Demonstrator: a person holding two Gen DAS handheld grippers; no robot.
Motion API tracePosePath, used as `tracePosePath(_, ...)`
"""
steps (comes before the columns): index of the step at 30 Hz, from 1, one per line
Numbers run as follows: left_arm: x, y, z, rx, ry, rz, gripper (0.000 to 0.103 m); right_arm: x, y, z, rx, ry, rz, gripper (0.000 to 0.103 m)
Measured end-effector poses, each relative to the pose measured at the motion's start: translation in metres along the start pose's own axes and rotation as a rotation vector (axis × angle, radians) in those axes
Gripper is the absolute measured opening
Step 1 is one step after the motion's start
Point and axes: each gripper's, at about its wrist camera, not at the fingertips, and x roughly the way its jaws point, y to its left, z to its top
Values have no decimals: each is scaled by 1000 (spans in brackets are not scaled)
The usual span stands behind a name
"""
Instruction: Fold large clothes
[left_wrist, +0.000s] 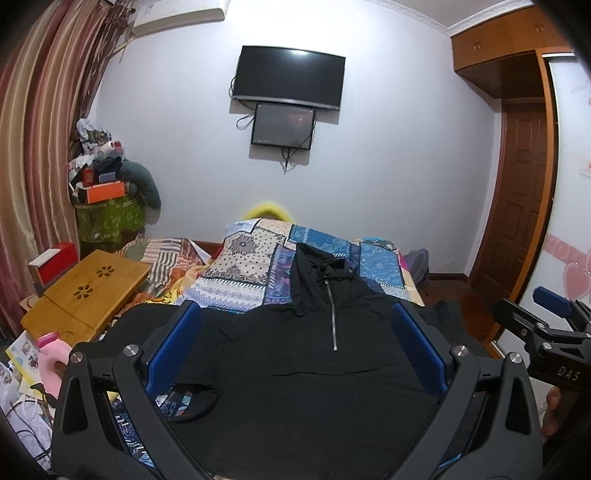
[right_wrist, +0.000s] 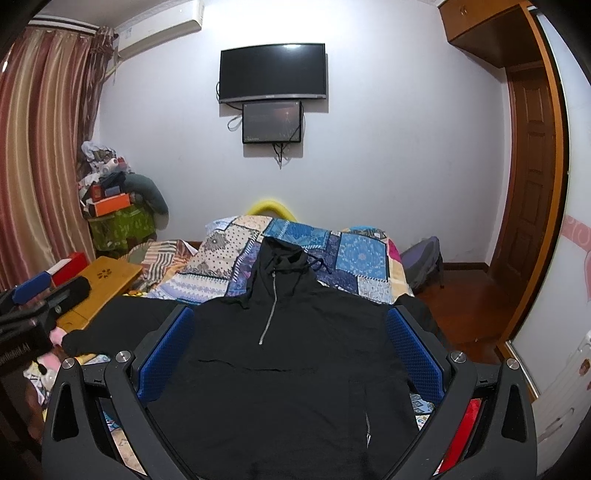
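Black fabric of the hooded top (right_wrist: 280, 354) is seen spread face-up on the bed's patchwork quilt (right_wrist: 354, 254), hood away and zip centred, presumably so that it can be folded flat. Both the left tongs (left_wrist: 295, 325) and the right tongs (right_wrist: 290, 326) are held wide apart above it, with nothing gripped.

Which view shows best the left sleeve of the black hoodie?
The right wrist view: the left sleeve lies stretched out to its cuff beside the wooden lap desk. In the left wrist view, the left gripper hides most of it.
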Motion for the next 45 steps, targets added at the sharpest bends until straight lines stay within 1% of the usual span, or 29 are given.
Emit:
tracePosePath(3,14,14,1,-3,1,44,103,12,-2,-2,2,28,-8,103)
tracePosePath(4,21,21,2,-2,5,68,103,19,-2,-2,1,42,-13,103)
tracePosePath(7,39,39,1,-15,21,124,103,31,-2,-7,1,75,-24,103)
tracePosePath(9,53,55,-2,-26,41,146,103,40,-4,-9,3,102,-29,103)
tracePosePath(10,60,65,-4,-35,57,164,103,46,-4,-10,4,118,-32,103)
tracePosePath(13,85,99,-14,-64,107,258,103,64,-6,-14,1,167,-36,103)
tracePosePath(14,91,107,-18,-70,127,279,103,69,-7,-16,1,182,-37,103)
tracePosePath(16,108,134,-28,-101,183,327,103,80,-8,-19,2,215,-42,103)
tracePosePath(21,133,195,-57,-201,284,406,103,106,-13,-27,2,293,-55,103)
tracePosePath(23,142,220,-71,-251,336,429,103,113,-13,-31,5,322,-55,103)
tracePosePath(24,144,230,-77,-278,359,429,103,116,-13,-33,6,338,-54,103)
tracePosePath(25,149,244,-86,-331,389,413,102,119,-13,-34,6,348,-53,103)
tracePosePath(27,152,261,-98,-420,426,385,101,125,-13,-36,3,368,-54,103)
tracePosePath(28,154,273,-107,-484,444,363,97,127,-12,-38,-2,379,-58,103)
tracePosePath(29,155,279,-111,-526,459,349,92,131,-11,-37,-4,385,-58,103)
tracePosePath(31,159,293,-124,-623,487,316,88,136,-12,-38,-6,396,-58,103)
tracePosePath(36,166,311,-144,-776,509,259,85,148,-11,-40,-6,422,-53,103)
tracePosePath(38,170,319,-153,-851,509,221,79,150,-11,-42,-11,431,-53,103)
tracePosePath(40,175,328,-159,-911,504,193,75,152,-11,-43,-14,440,-53,103)
tracePosePath(42,181,336,-165,-959,501,189,71,155,-9,-42,-13,446,-52,103)
tracePosePath(45,187,345,-168,-982,489,218,62,154,-10,-40,-13,443,-51,103)
